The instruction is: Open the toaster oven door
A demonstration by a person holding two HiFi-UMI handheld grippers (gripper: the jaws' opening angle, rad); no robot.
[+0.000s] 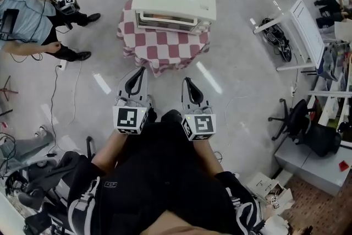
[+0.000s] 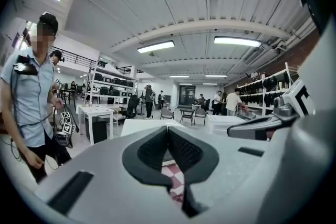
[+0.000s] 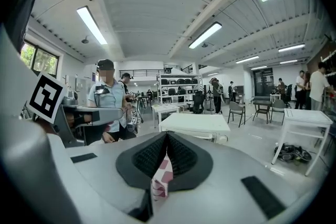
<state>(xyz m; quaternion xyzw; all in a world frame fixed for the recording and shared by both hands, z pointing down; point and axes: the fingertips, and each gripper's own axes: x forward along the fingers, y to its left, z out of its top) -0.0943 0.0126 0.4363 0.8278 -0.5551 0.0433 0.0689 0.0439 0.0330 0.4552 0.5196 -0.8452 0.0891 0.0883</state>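
Cream toaster oven (image 1: 175, 0) sits on a small worktop (image 1: 165, 47) covered with a red-and-white checked cloth, near the top centre of the head view. Its front faces the person. Its glass door (image 1: 165, 21) is shut flat against the body and nothing touches it.

Left tongs (image 1: 135, 81) are held low in front of the person's lap and point at the worktop, just short of the cloth edge. The left gripper view shows the black ribbed pads pressed together with nothing clamped between them. Only a sliver of checked cloth shows through the notch below them.

Right tongs (image 1: 192, 91) run parallel to the left ones, beside them and a bit further back from the worktop. They also point at the oven. The right gripper view shows these pads together as well and holding nothing, with cloth visible behind the gap.

The marker cubes (image 1: 130, 119) sit at the rear of each gripper, close to the person's dark clothing.

Grey glossy floor (image 1: 231, 63) all round. A bystander in a light blue shirt (image 1: 22, 8) stands at upper left, well apart from the worktop. A white table (image 1: 305, 27) and a black office chair (image 1: 297, 118) are off to the right.
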